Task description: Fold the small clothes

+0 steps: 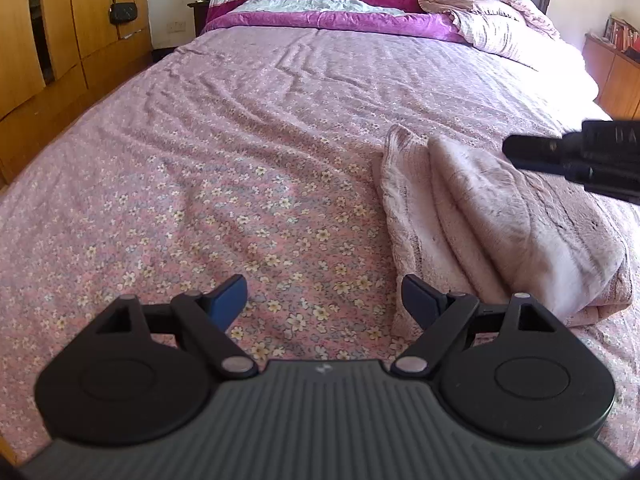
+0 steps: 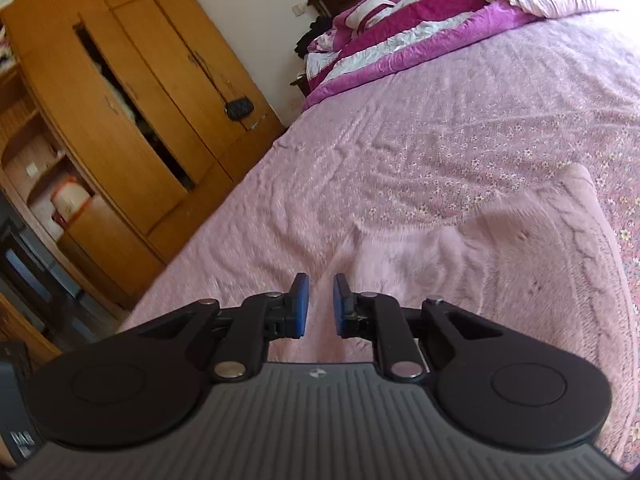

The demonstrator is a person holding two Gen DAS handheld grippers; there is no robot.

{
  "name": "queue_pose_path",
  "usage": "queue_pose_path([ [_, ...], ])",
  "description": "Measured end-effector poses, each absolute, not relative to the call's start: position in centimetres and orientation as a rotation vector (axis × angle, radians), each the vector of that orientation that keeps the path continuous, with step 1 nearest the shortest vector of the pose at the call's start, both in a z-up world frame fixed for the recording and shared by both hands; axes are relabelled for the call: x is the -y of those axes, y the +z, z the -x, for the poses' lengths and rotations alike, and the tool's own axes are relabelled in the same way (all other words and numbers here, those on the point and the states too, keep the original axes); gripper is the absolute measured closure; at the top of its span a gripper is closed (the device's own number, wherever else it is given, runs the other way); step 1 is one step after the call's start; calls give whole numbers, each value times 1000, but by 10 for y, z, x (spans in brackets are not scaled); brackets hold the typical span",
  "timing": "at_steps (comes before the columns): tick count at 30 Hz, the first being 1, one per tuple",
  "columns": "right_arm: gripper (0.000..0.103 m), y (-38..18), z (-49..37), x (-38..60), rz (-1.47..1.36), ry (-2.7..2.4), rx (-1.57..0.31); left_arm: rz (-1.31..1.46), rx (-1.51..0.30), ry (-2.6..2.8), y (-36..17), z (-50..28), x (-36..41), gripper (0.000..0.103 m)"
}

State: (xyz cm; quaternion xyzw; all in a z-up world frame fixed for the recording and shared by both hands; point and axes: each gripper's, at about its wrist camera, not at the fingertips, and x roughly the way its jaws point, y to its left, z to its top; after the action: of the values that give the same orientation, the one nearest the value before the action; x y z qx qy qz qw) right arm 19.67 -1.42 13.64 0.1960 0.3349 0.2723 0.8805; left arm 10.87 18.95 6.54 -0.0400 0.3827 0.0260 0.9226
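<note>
Left gripper hangs low over the flowered bedsheet, jaws spread wide and holding nothing. Right gripper is tilted, its blue pads narrowly apart — nothing between them. The pink fuzzy garment lies folded just right of the left gripper, thick and soft.

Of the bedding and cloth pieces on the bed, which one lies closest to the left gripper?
The folded pale pink fleecy cloth, lying just beside the left gripper. The magenta-and-white striped quilt and the frilled pink blanket are heaped far off at the headboard end.
</note>
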Motion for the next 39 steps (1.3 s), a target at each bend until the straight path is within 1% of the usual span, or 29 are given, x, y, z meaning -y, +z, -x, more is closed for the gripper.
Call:
queue_pose_path([
  [1, 85, 136, -194, 14, -389, 565, -694, 85, -779, 51, 66, -108, -190, 17],
  [3, 78, 135, -188, 23, -372, 549, -689, 92, -761, 41, 68, -108, -191, 17],
  [4, 68, 135, -184, 30, -375, 538, -681, 97, -750, 33, 70, -107, -190, 17],
  [5, 53, 131, -178, 43, -382, 529, -668, 103, -739, 24, 73, -107, -189, 17],
  [6, 48, 131, -174, 52, -385, 519, -653, 109, -731, 16, 75, -108, -186, 17],
  [7, 37, 128, -171, 64, -381, 508, -640, 113, -725, 6, 78, -108, -183, 17],
  [8, 30, 128, -166, 71, -370, 489, -630, 115, -722, -2, 80, -110, -179, 17],
  [11, 21, 122, -155, 97, -327, 426, -613, 104, -717, -35, 86, -115, -165, 17],
  [14, 13, 114, -140, 114, -306, 376, -602, 90, -718, -58, 89, -122, -149, 17],
  [17, 9, 103, -128, 130, -334, 331, -592, 89, -716, -93, 89, -130, -134, 17],
  [24, 7, 81, -106, 153, -421, 275, -584, 170, -793, -137, 67, -164, -109, 17],
  [26, 4, 77, -103, 157, -458, 275, -571, 168, -801, -149, 60, -170, -103, 17],
  [34, 3, 61, -103, 170, -554, 284, -574, 264, -789, -160, 42, -181, -98, 19],
  [35, 3, 59, -105, 171, -558, 282, -571, 272, -780, -162, 42, -181, -99, 21],
  [36, 3, 57, -108, 171, -564, 275, -570, 280, -772, -168, 41, -181, -99, 25],
  [38, 3, 54, -112, 172, -578, 252, -560, 292, -758, -193, 41, -182, -99, 44],
  [39, 3, 53, -115, 172, -586, 242, -549, 292, -757, -201, 42, -182, -99, 48],
])
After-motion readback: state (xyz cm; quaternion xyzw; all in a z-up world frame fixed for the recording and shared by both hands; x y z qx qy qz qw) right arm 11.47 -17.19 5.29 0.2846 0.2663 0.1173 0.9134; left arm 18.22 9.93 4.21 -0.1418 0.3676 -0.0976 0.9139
